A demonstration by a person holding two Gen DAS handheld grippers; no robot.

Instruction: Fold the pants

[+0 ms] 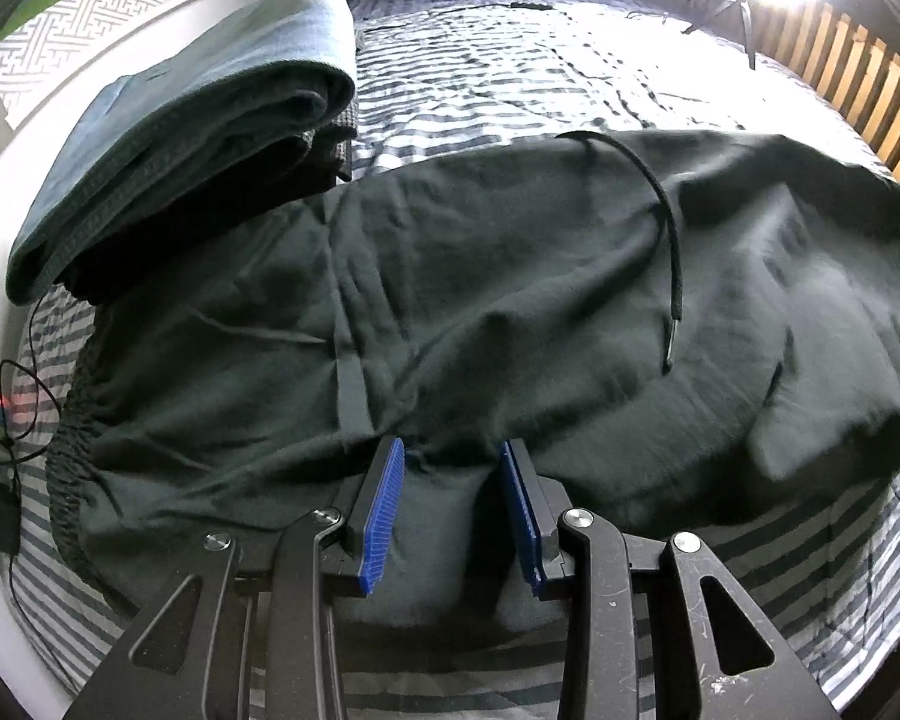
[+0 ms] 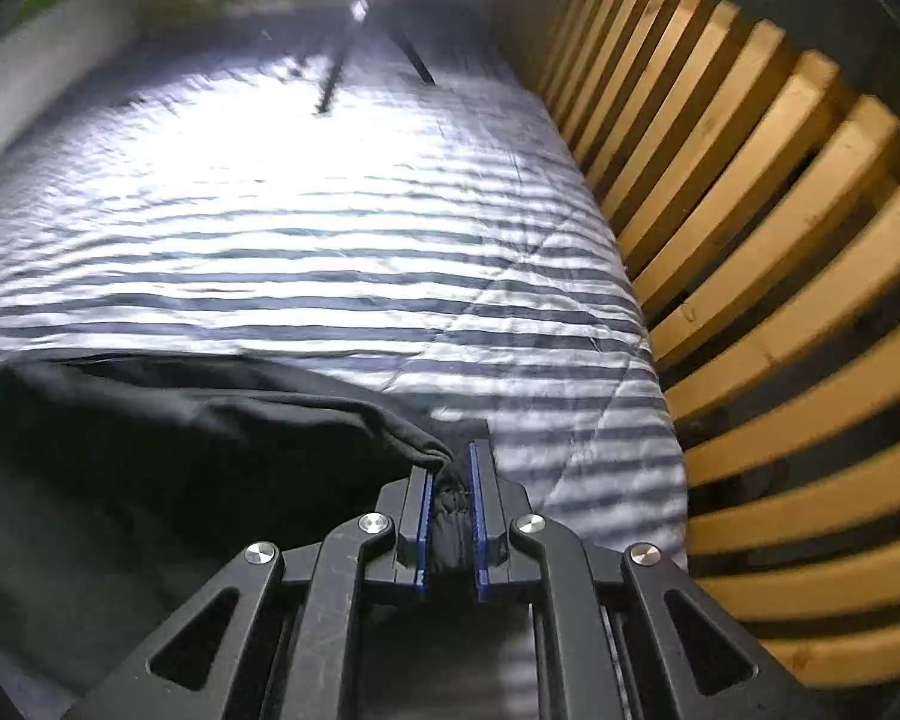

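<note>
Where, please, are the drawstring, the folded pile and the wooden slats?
drawstring (image 1: 673,276): left wrist view, on the cord's lower stretch.
folded pile (image 1: 210,138): left wrist view, on its top layer.
wooden slats (image 2: 768,276): right wrist view, on one slat.

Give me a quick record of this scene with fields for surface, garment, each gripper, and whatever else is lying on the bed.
surface: striped bedcover
garment: dark pants spread flat, drawstring lying on top
left gripper: jaws partly apart, pants fabric between the pads
right gripper: shut on a bunched edge of the pants
also on bed: folded clothes stack at far left, thin black cable
beside bed: wooden slats
</note>
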